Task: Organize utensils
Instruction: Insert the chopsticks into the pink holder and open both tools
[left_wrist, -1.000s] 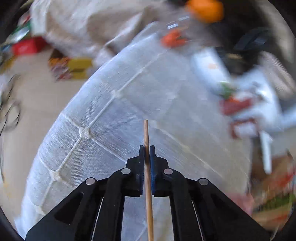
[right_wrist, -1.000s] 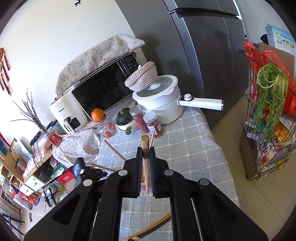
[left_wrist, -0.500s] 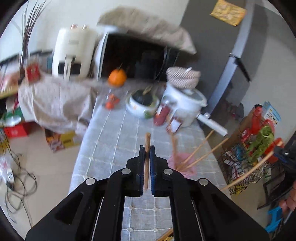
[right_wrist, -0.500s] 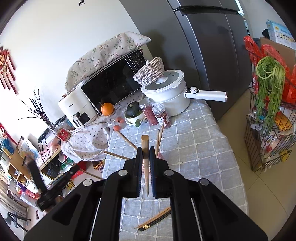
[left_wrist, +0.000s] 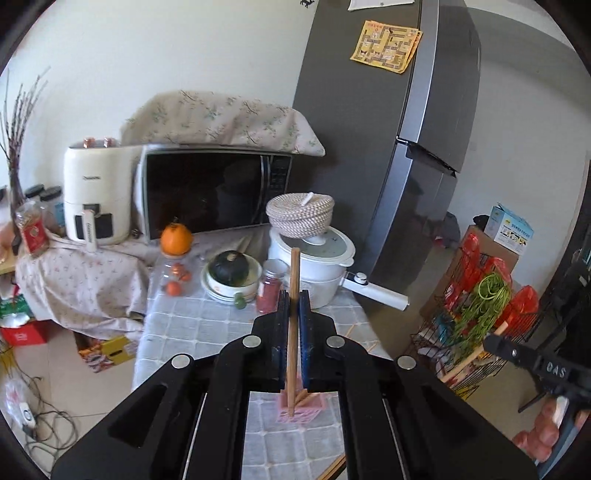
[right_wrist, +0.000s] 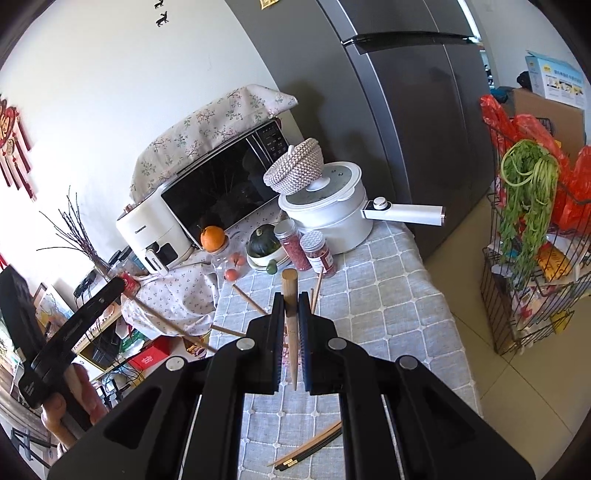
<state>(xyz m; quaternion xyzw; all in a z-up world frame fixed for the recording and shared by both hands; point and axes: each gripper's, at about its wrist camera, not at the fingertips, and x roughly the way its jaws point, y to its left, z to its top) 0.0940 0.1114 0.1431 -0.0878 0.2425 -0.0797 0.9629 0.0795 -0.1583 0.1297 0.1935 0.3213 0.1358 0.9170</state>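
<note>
My left gripper (left_wrist: 294, 295) is shut on a wooden chopstick (left_wrist: 293, 314) that stands upright, its lower end over a pink utensil holder (left_wrist: 301, 406) on the grey checked tablecloth. My right gripper (right_wrist: 291, 297) is shut on a thicker wooden chopstick (right_wrist: 290, 310), held above the table. The holder sits behind the right jaws, with several chopsticks (right_wrist: 248, 300) leaning out of it. A loose bundle of chopsticks (right_wrist: 308, 448) lies on the cloth near the front edge. The left gripper (right_wrist: 70, 328) shows at the left in the right wrist view.
At the back of the table stand a white pot (right_wrist: 328, 214) with a long handle, two red-filled jars (right_wrist: 306, 251), a bowl with a green squash (right_wrist: 263, 242), an orange (right_wrist: 212, 236) and a microwave (right_wrist: 221, 192). A grey fridge (left_wrist: 406, 147) and a wire rack (right_wrist: 532, 258) stand to the right.
The left gripper has swung up from facing the tablecloth to facing the room, its chopstick now over the pink holder. The right gripper has drawn back slightly from the table.
</note>
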